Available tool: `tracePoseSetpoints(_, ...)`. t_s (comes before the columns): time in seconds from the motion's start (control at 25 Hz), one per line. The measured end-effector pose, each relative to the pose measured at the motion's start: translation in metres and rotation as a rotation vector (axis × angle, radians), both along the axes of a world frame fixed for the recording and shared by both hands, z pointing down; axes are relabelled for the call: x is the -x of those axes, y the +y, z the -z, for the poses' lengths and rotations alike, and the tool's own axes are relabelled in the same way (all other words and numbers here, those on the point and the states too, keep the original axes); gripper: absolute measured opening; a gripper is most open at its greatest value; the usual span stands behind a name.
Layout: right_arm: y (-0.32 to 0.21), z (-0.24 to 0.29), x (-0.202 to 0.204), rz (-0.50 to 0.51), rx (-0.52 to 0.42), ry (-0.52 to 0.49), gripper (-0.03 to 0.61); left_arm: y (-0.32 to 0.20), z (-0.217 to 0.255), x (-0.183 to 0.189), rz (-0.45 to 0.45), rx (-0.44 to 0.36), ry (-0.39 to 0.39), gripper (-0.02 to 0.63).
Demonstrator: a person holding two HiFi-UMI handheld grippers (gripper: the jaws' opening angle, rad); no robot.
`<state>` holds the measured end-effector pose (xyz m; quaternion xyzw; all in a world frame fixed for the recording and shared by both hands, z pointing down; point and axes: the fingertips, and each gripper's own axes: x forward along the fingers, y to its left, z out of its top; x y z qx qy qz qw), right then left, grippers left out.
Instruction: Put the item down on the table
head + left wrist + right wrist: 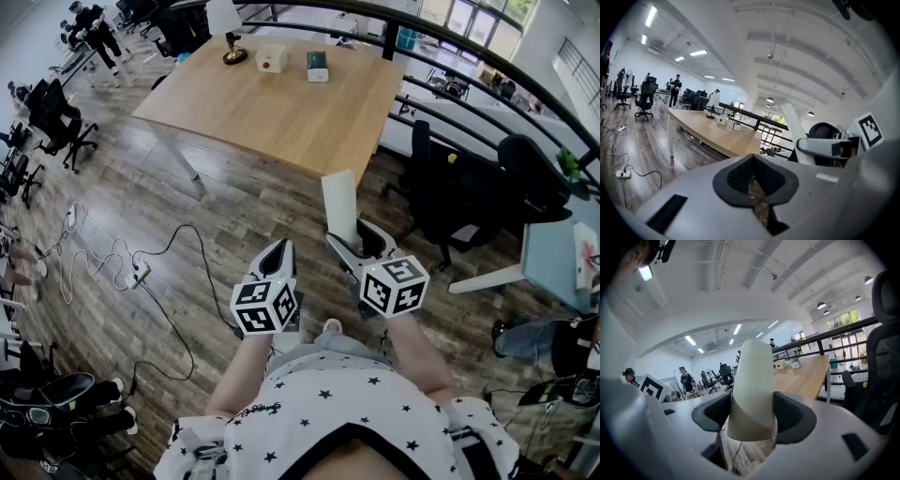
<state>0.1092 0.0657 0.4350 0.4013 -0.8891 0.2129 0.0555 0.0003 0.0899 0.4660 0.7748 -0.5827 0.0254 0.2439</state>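
My right gripper (355, 242) is shut on a tall white tapered item (339, 202) that sticks out forward past its jaws, over the wooden floor. In the right gripper view the white item (752, 385) fills the gap between the two dark pads (793, 414), which press on its sides. My left gripper (278, 251) hangs beside it at the left, jaws together and empty; in its own view the left gripper (752, 164) shows its pads meeting. The light wooden table (281, 108) stands ahead, some way beyond both grippers.
At the table's far edge stand a lamp base (234, 55), a white box with a red spot (271, 60) and a small green box (318, 67). Black office chairs (450, 192) stand to the right. Cables and a power strip (138, 275) lie on the floor at left.
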Motion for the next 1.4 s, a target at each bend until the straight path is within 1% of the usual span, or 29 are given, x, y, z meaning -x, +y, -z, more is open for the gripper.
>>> tracePoseSetpoints(0.08,0.024,0.002,-0.001,-0.012,-0.006,-0.012,0.282,0.025,0.003,0.000,-0.002,-0.016,0.007,0.012)
tracePoseSetpoints(0.2,0.061,0.002,-0.001,-0.029,-0.014,-0.025,0.282,0.063,0.001,0.003,-0.001,-0.027,-0.004,0.012)
tracePoseSetpoints(0.36,0.105,0.003,0.000,-0.040,-0.024,-0.018,0.282,0.107,-0.003,0.007,0.007,-0.035,0.003,0.012)
tracePoseSetpoints(0.48,0.125,0.002,0.001,-0.039,-0.023,-0.022,0.282,0.129,-0.006,0.009,0.025,-0.033,0.024,0.012)
tracePoseSetpoints(0.68,0.146,0.005,0.003,-0.046,-0.033,-0.043,0.284,0.151,-0.008,0.014,0.045,-0.031,0.033,0.012)
tracePoseSetpoints(0.8,0.145,0.007,0.007,-0.050,-0.034,-0.043,0.284,0.153,-0.006,0.019,0.050,-0.030,0.033,0.012)
tracePoseSetpoints(0.92,0.133,0.008,0.010,-0.049,-0.036,-0.049,0.284,0.142,-0.004,0.024,0.058,-0.034,0.036,0.012)
tracePoseSetpoints(1.2,0.098,0.013,0.006,-0.036,-0.044,-0.044,0.284,0.105,-0.001,0.017,0.065,-0.033,0.042,0.012)
tracePoseSetpoints(1.4,0.063,0.020,-0.001,-0.020,-0.036,-0.044,0.284,0.069,0.009,0.009,0.078,-0.035,0.048,0.012)
